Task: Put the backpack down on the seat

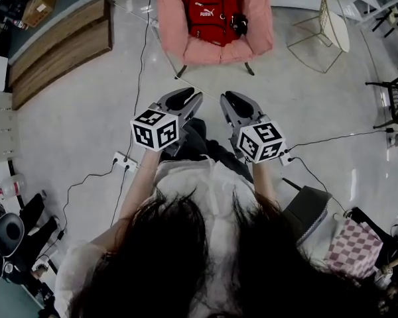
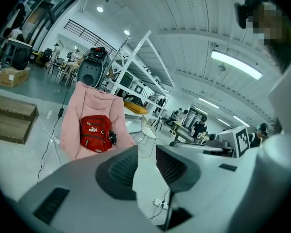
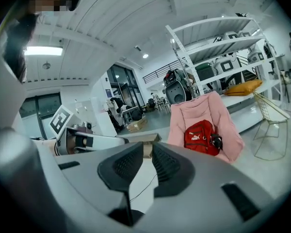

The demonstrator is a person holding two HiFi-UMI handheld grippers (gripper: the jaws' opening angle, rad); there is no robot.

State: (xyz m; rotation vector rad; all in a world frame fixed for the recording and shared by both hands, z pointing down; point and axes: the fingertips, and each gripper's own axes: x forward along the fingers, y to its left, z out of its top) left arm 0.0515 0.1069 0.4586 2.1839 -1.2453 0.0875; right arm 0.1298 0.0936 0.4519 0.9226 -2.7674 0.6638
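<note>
**A:** Gripper status?

**B:** Both are held low in front of the person, side by side, with the marker cubes (image 1: 156,130) closest to the body. On the left gripper (image 1: 186,98) the jaws stand apart with a clear gap and nothing in it. On the right gripper (image 1: 233,99) the jaws are also apart, with a narrower slit, and it's empty too.

**A:** Do their own cameras confirm that?

**B:** Yes. The left gripper view shows bare floor and a power strip (image 2: 160,204) through the gap. The right gripper view shows floor and a thin cable (image 3: 143,191) through the slit. No pad touches anything.

**A:** Where's the backpack?

**B:** The red backpack (image 1: 212,15) sits on the seat of the pink chair (image 1: 172,25). It's upright against the backrest with the white logo facing out. A small black item (image 1: 239,24) is at its edge, but I can't tell what it is. The backpack is well apart from both grippers, with grey floor (image 1: 86,118) in between.

**A:** What's around the chair?

**B:** A gold wire-frame chair (image 1: 322,35) stands near it on the person's right. Wooden platforms (image 1: 60,45) lie on the left. A black cord (image 1: 144,38) runs across the floor past the chair's left side. Behind the chair are white shelving racks (image 3: 223,47). Further back are people at tables, too small to make out.
</note>
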